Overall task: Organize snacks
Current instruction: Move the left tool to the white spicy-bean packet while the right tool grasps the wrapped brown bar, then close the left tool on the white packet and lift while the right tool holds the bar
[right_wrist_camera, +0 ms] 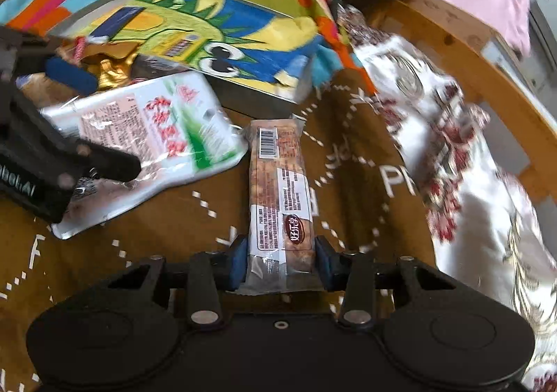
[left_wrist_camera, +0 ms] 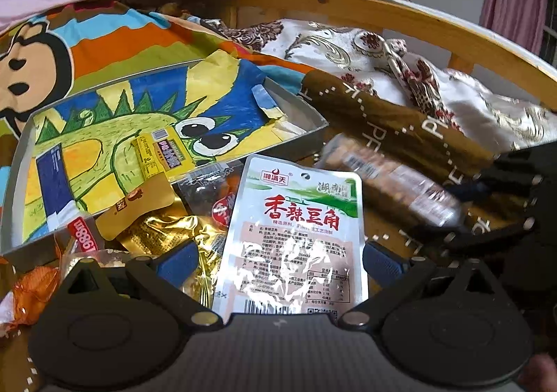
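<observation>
My right gripper (right_wrist_camera: 281,263) is shut on the near end of a long snack bar (right_wrist_camera: 278,183) in a clear wrapper, both blue pads pressed on its sides. In the left wrist view, that bar (left_wrist_camera: 393,183) and the right gripper (left_wrist_camera: 459,211) appear blurred at the right. A white and green snack pouch (left_wrist_camera: 292,235) lies between the wide-spread fingers of my left gripper (left_wrist_camera: 280,263); its left pad (left_wrist_camera: 177,263) stands apart from the pouch. A grey tin box (left_wrist_camera: 21,155) lined with a dinosaur drawing holds a small yellow pack (left_wrist_camera: 163,152) and a blue pack (left_wrist_camera: 52,183).
Gold wrappers (left_wrist_camera: 167,235) and an orange wrapper (left_wrist_camera: 34,287) lie in a heap beside the tin. Everything rests on a brown cloth with white letters (right_wrist_camera: 174,218). A floral cloth (right_wrist_camera: 452,166) and a curved wooden rail (left_wrist_camera: 417,20) bound the right side.
</observation>
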`<act>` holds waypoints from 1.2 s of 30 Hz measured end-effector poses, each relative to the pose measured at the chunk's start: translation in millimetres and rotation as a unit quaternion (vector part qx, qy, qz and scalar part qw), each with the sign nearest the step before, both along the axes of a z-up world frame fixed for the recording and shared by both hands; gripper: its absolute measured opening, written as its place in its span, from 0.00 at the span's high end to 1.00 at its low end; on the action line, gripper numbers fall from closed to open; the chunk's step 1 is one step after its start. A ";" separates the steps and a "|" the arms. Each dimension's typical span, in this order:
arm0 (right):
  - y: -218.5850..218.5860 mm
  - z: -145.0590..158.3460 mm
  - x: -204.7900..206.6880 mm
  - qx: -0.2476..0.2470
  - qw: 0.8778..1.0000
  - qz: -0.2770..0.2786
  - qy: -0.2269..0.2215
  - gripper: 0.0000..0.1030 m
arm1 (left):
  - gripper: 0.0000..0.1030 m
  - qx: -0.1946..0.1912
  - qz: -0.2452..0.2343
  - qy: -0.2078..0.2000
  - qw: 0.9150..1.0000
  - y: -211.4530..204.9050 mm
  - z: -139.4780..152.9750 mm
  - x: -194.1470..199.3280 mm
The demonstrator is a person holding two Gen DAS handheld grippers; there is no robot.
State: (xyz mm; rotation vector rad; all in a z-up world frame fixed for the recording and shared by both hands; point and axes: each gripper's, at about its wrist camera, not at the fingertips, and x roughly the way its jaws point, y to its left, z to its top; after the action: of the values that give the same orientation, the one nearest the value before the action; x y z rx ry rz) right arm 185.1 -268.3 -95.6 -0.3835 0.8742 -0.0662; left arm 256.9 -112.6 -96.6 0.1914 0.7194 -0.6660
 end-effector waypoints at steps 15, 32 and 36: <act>-34.2 9.6 16.5 0.110 0.992 -0.051 0.022 0.50 | 0.00 0.059 -0.065 -0.016 0.996 -16.4 -10.4 -7.2; -43.3 1.9 41.3 0.180 0.981 -0.057 0.038 0.41 | 0.00 0.142 -0.089 -0.066 0.984 -53.6 -17.5 -16.9; -38.4 -5.2 42.3 0.169 0.984 -0.048 0.042 0.46 | 0.01 0.160 -0.086 -0.075 0.980 -58.5 -19.9 -21.3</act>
State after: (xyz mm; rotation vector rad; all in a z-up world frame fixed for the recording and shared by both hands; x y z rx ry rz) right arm 227.4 -306.7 -100.7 -0.0263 0.9678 0.0091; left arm 235.6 -171.2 -116.4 0.5997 0.6657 -0.6898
